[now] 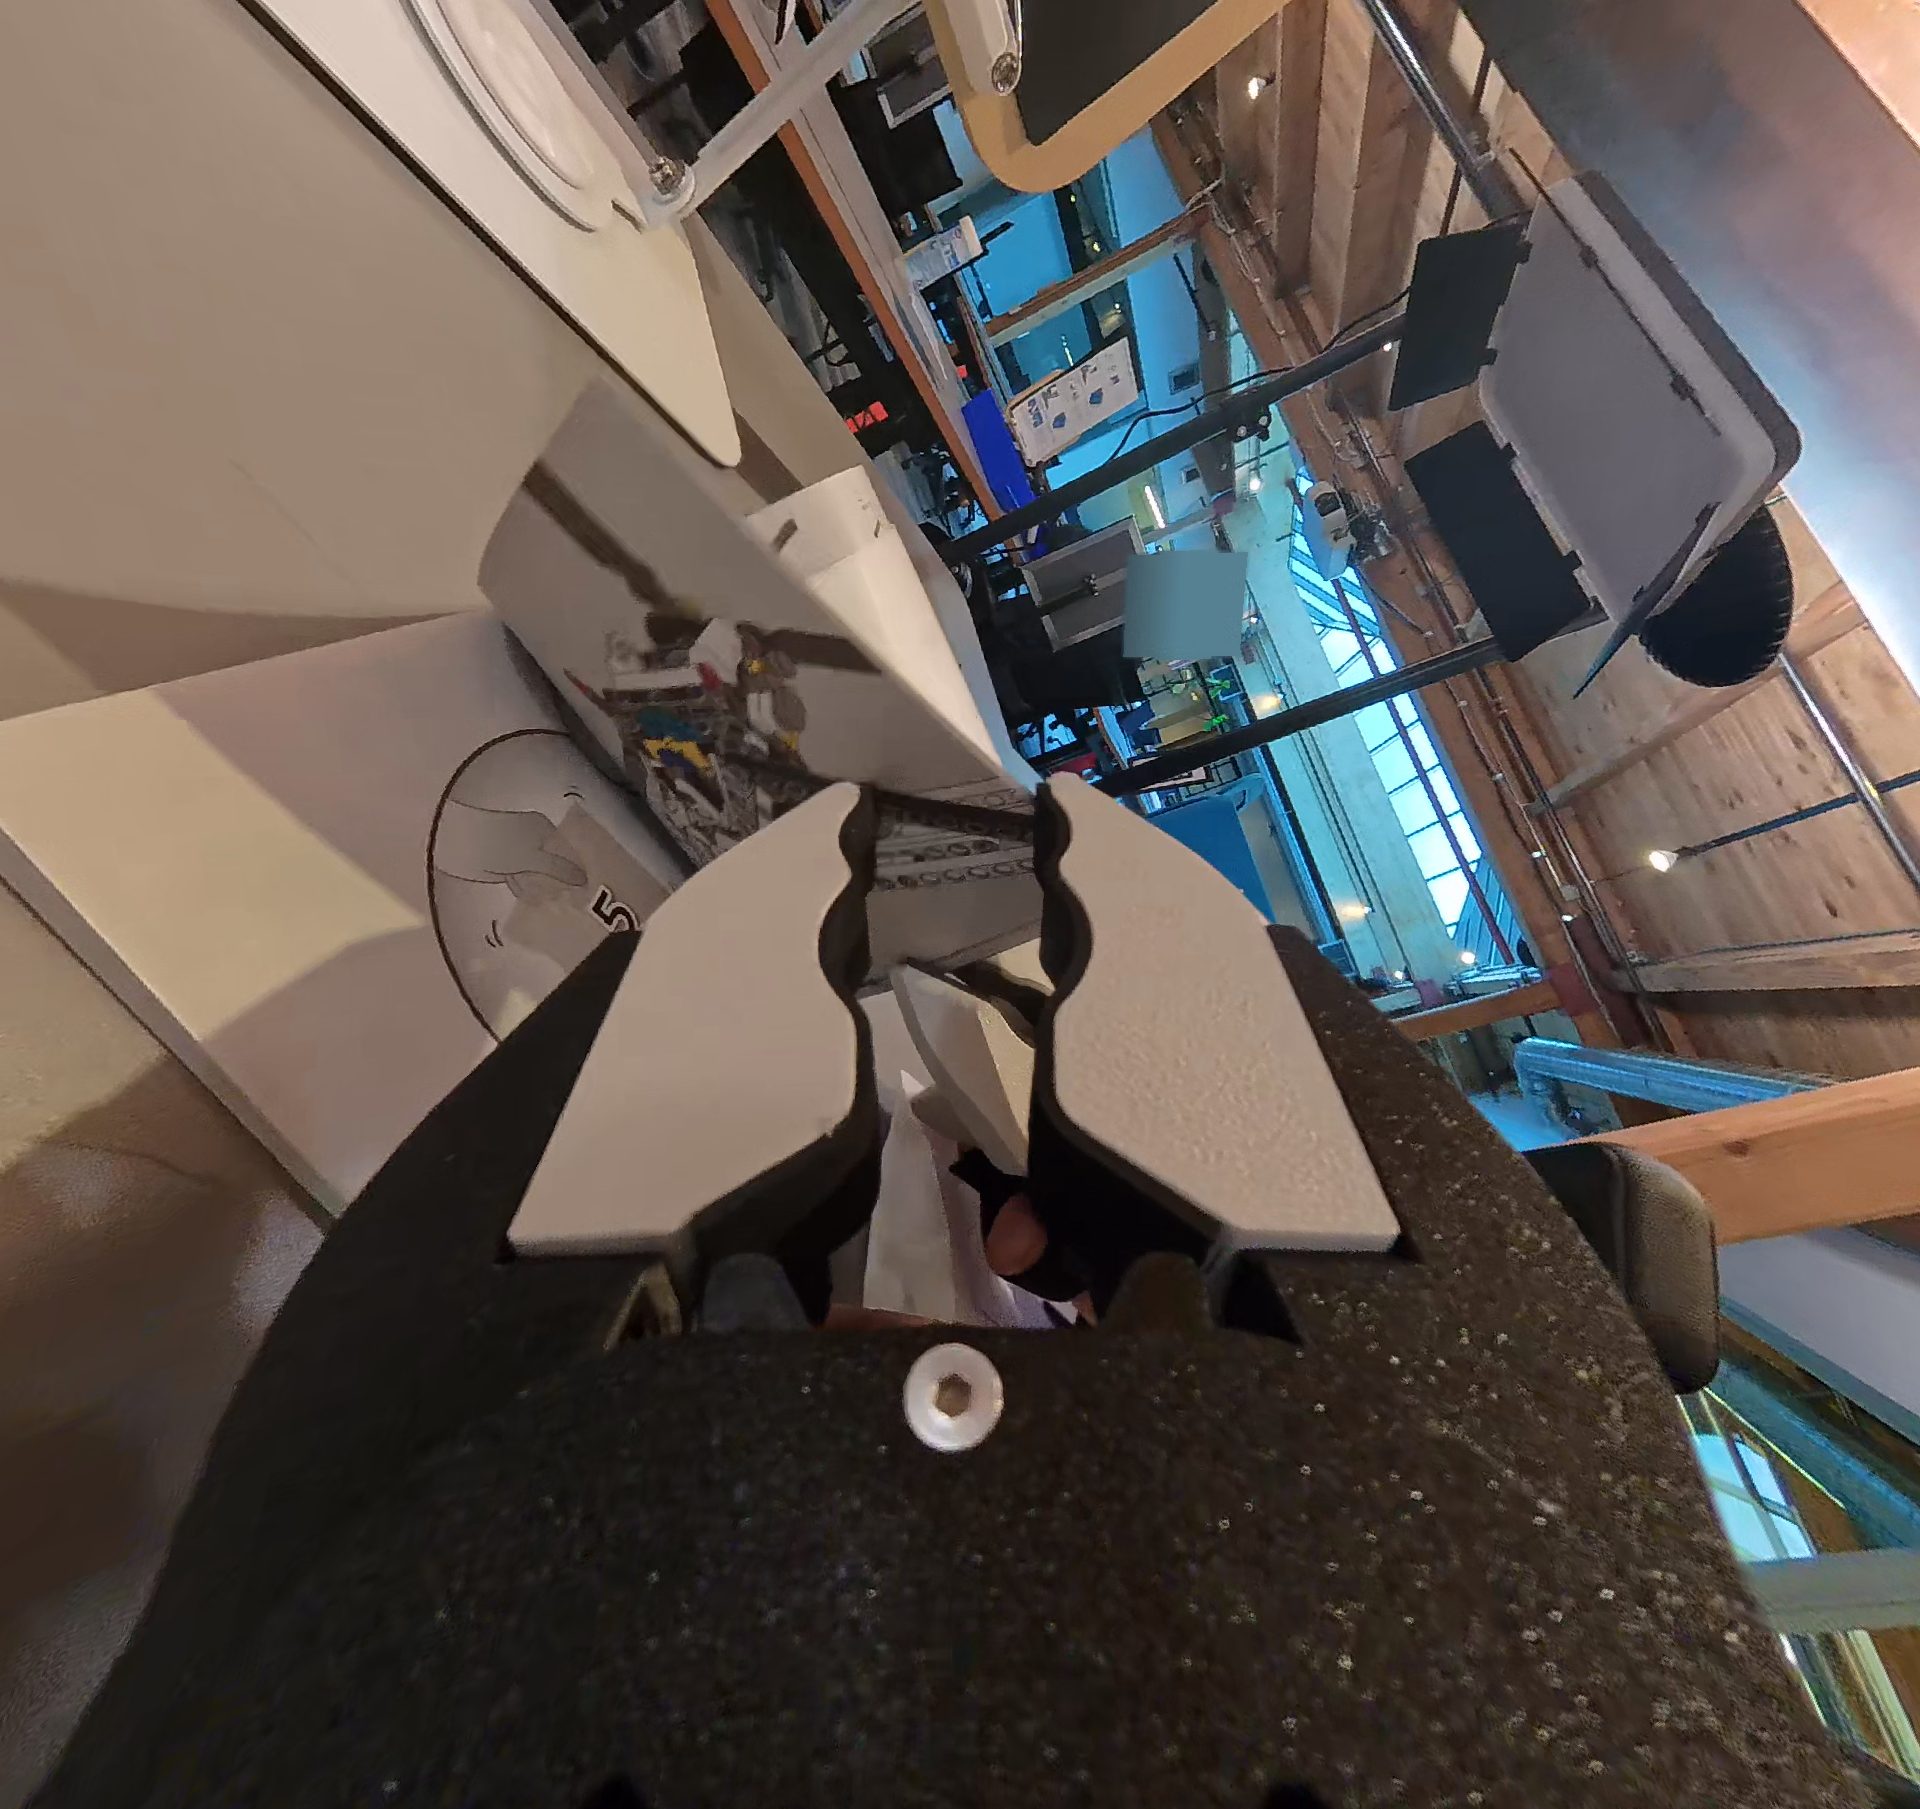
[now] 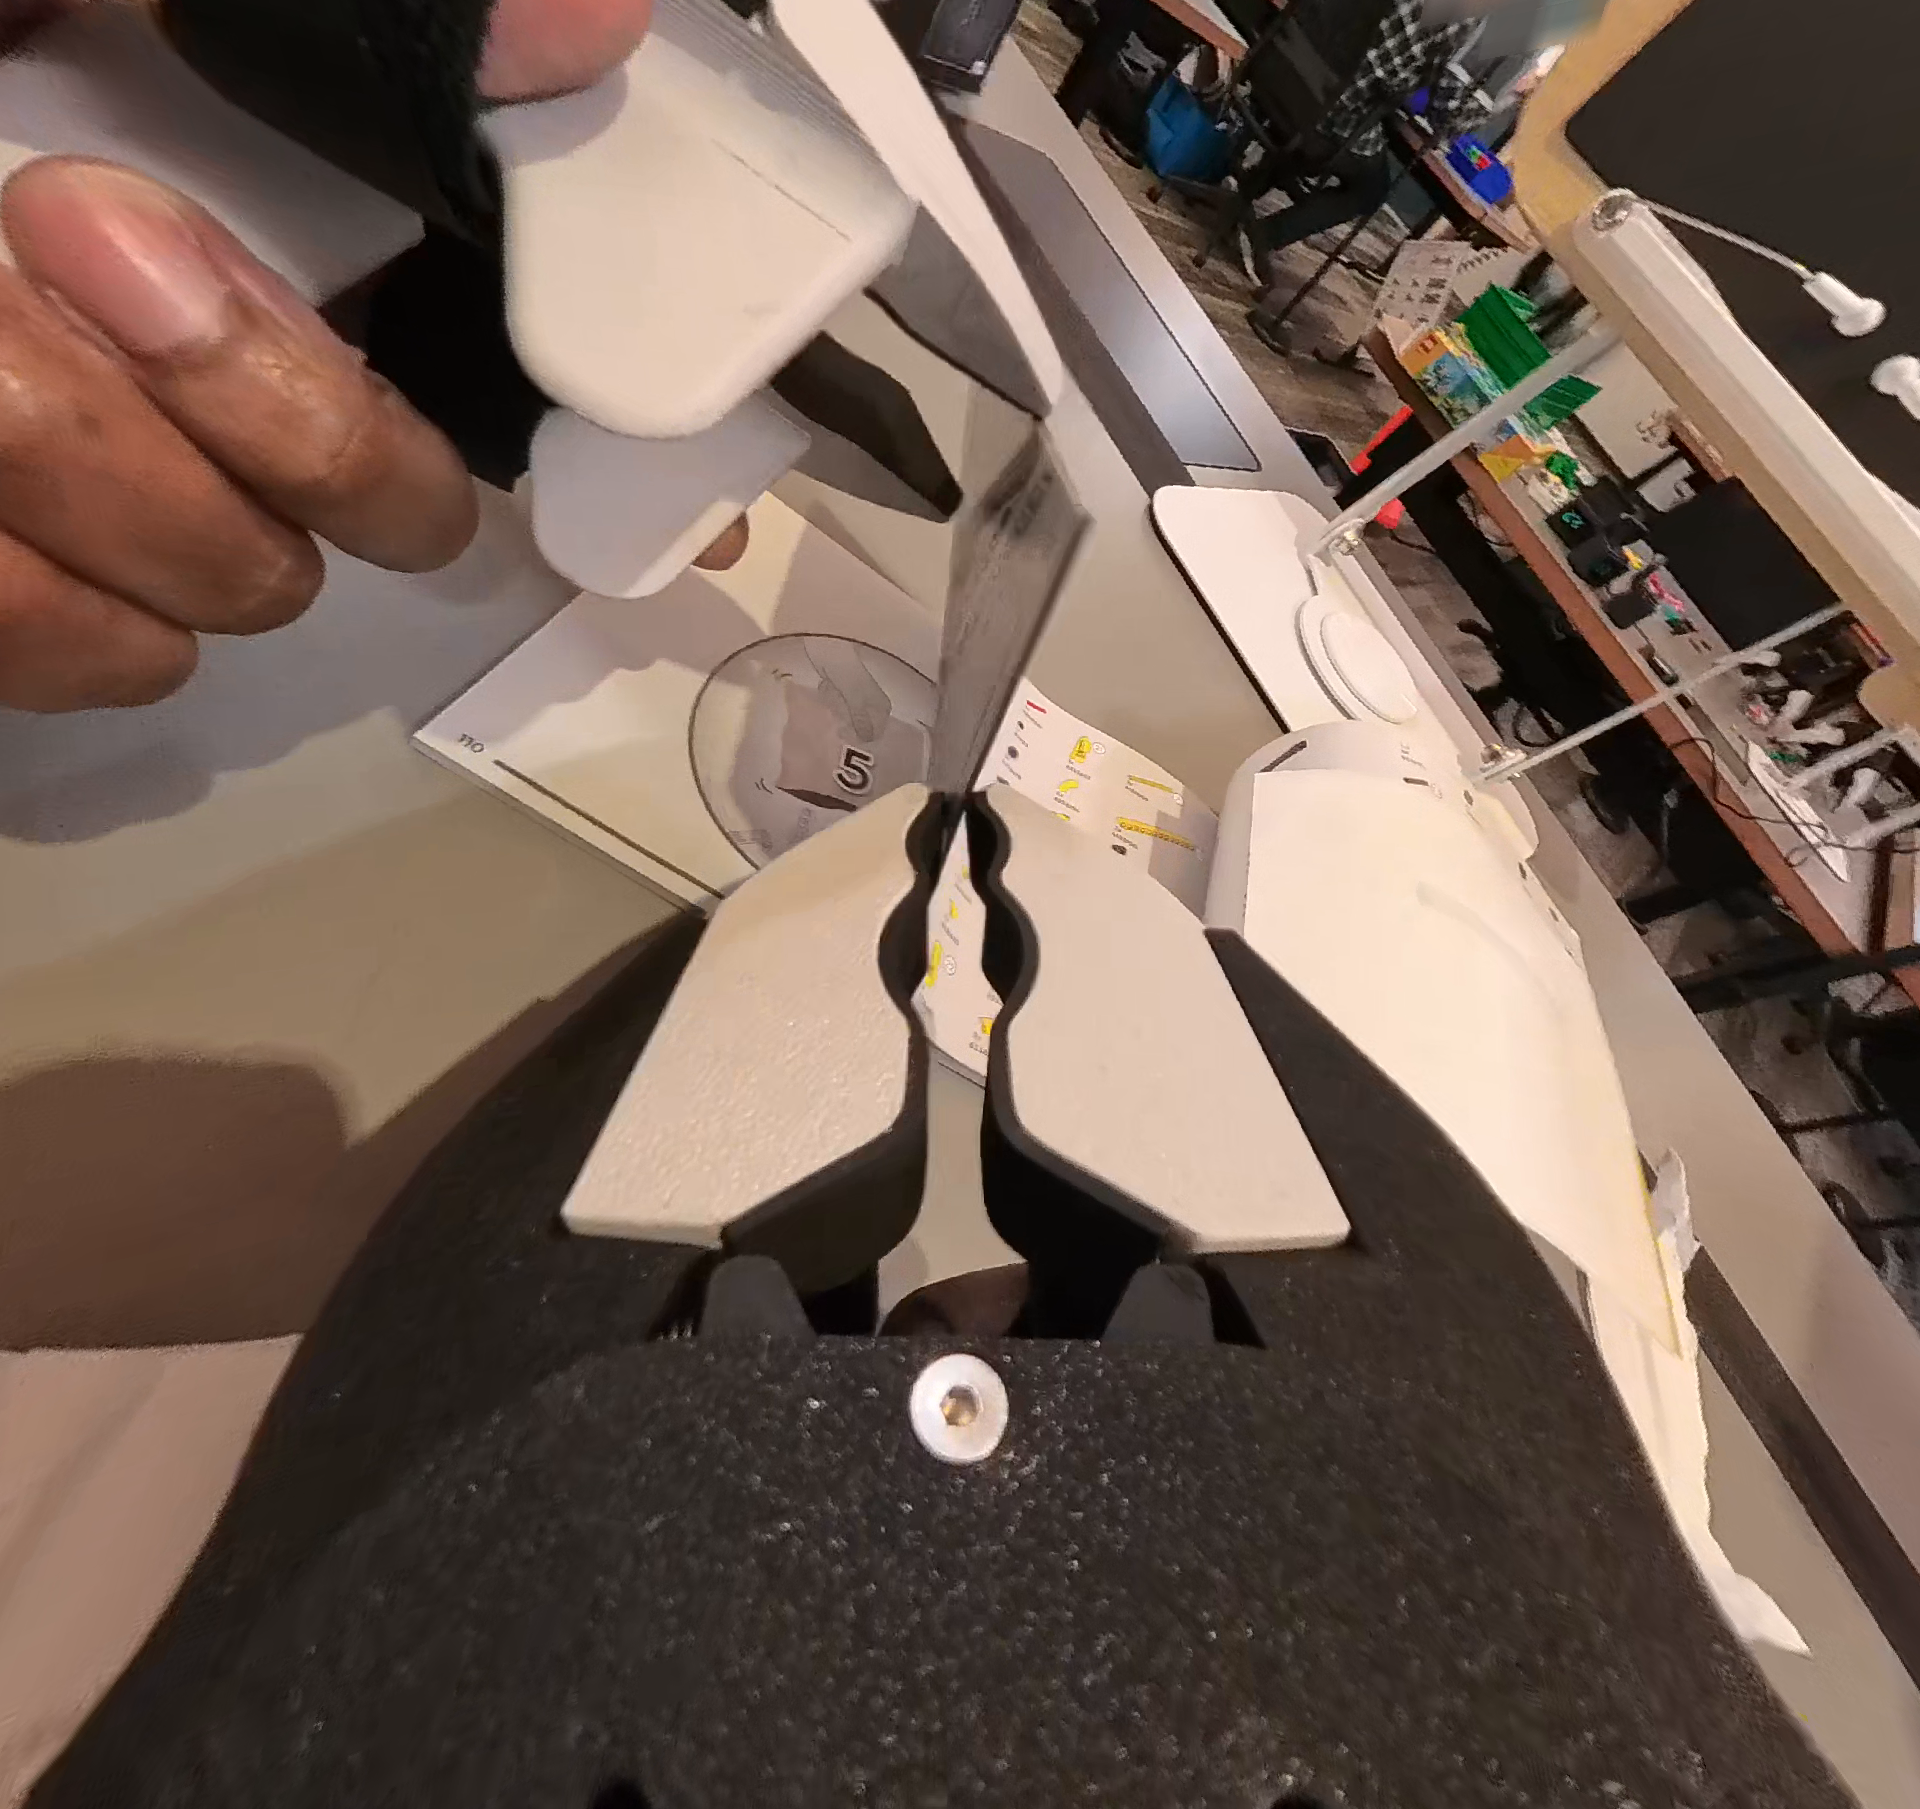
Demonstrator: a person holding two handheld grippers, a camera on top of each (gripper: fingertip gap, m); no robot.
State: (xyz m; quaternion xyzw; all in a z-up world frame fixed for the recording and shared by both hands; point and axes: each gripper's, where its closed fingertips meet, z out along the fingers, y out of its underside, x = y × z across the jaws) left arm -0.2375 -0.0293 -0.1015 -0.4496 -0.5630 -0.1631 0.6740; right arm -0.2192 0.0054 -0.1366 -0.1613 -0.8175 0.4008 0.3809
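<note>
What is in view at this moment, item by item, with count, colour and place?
Booklet: one, white, open flat on the table, printed pages up.
Lifted page: one, printed, standing up from the booklet, lower edge pinched in the right gripper.
Table: one, beige, under the booklet.
White device: one, right of the booklet.
Round pad: one, white, behind the device.
Right gripper: black body, white fingers, shut on the lifted page.
Left gripper: same colours, jaws apart, near the lifted page.
Hand: one, black fingerless glove, holding the left gripper.
</note>
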